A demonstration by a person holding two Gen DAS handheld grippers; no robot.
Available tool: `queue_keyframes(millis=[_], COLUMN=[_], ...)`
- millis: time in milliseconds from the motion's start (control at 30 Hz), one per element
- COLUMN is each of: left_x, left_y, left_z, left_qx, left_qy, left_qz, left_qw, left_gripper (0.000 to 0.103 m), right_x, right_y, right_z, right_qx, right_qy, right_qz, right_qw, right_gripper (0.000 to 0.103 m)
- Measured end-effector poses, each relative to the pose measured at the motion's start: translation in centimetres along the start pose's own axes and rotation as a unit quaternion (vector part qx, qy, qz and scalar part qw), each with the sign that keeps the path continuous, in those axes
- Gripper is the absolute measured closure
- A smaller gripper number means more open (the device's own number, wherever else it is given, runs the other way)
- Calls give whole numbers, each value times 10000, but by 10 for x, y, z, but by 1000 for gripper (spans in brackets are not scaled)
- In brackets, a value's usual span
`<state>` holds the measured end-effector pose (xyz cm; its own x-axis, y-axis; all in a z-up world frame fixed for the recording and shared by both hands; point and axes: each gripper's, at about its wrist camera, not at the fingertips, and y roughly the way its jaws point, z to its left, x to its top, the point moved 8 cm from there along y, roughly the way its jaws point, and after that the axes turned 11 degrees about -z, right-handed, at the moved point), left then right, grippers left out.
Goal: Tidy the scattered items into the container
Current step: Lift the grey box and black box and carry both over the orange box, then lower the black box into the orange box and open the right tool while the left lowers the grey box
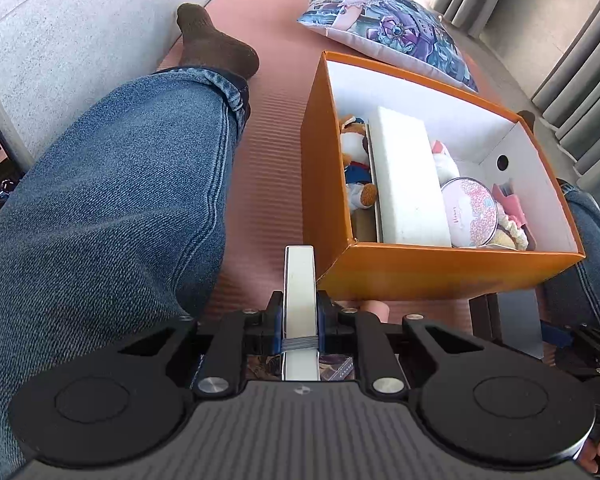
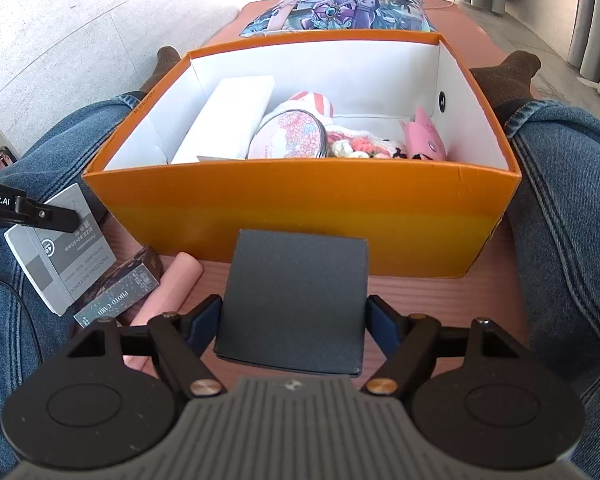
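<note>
1. Claw on the left (image 1: 300, 316) is clamped tight on a slim white notebook (image 1: 299, 280) held edge-on, its long axis running straight ahead along the fingers, a grey band wrapped round its near end.
2. Right claw (image 2: 294, 312) stands wide, its blue pads pressing the two sides of a flat dark square box (image 2: 296, 300), which lies broadside between them.
3. Ahead of both claws sits the orange box (image 2: 300, 208), open-topped with white inner walls, resting on the reddish mat (image 2: 460, 300) between the person's jeans-clad legs (image 1: 112, 200).
4. Seen from the right claw, the container's near wall is directly in front and just beyond the dark box; from the left claw it lies ahead and off to the right, near corner close to the notebook's tip.
5. Inside already: a long white box (image 2: 232, 116), a round floral tin (image 2: 288, 136), a pink case (image 2: 424, 136), crochet pieces and a plush toy (image 1: 356, 160).
6. Beside the right claw, to its left, a photo-card box (image 2: 120, 292) and a pink tube (image 2: 172, 288) lie on the mat, not yet tidied.
7. My judgement: the right claw is the better aligned, needing only to clear the near wall and go forward; the left must swing rightward too.
8. Free floor space in the container looks greatest toward its right half.
</note>
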<state>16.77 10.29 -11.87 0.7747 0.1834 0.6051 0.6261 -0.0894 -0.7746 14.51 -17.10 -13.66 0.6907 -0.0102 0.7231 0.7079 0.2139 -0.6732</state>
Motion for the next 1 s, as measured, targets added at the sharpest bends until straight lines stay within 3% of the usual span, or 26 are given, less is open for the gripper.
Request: queue_keyframes(millis=[567, 1000], left_x=[33, 78], left_y=[-48, -46], left_z=[-35, -72], left_qx=[-489, -758], left_qy=[263, 574], left_qz=[-497, -926], left_qw=[9972, 9912], left_gripper=[85, 85], right_x=[55, 113], right_y=[-60, -58], right_z=[18, 4], right_qx=[428, 338], right_qy=[-182, -300], right_qz=[-880, -1421], right_qw=[9950, 9888], right_gripper=[24, 24])
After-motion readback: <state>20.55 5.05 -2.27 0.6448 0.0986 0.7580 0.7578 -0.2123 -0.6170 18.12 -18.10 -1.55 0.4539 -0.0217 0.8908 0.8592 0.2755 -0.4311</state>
